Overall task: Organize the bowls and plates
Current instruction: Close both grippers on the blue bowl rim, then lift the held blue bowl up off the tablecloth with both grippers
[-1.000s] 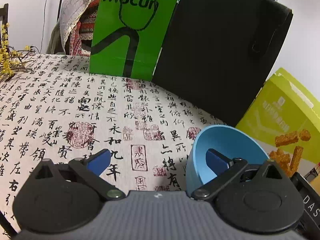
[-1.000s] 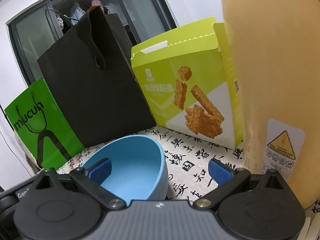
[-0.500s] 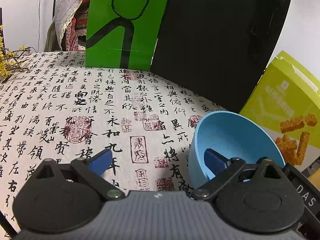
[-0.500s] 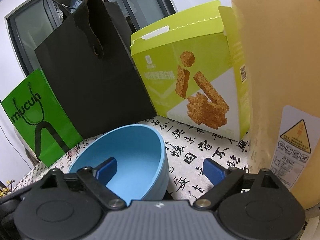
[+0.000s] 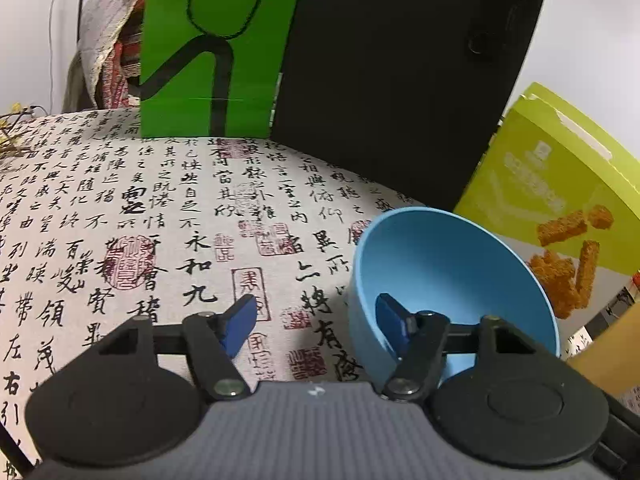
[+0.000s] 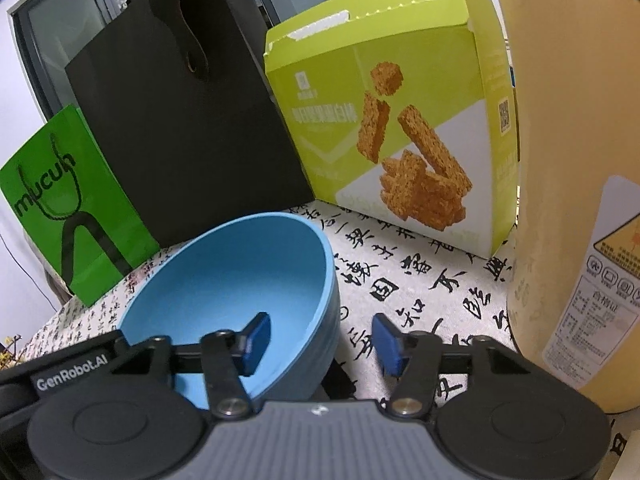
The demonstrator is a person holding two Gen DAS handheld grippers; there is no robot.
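Beyond the left gripper (image 5: pixel 316 322), a glossy green paper bag (image 5: pixel 216 48) is showing "mucun" in black, and a rectangular lime carton (image 6: pixel 384 120) beyond the right gripper (image 6: pixel 320 338) is picturing crumbly brown bars. "GenRobot.AI" is reading on the right gripper's body. A smooth, round blue bowl (image 6: pixel 248 272) is sitting on the calligraphy-printed tablecloth (image 5: pixel 120 220). Each gripper is angling downward, straddling an opposite wall of the bowl, one finger inside and one outside. Both pairs have just been closing, pads not yet pressing.
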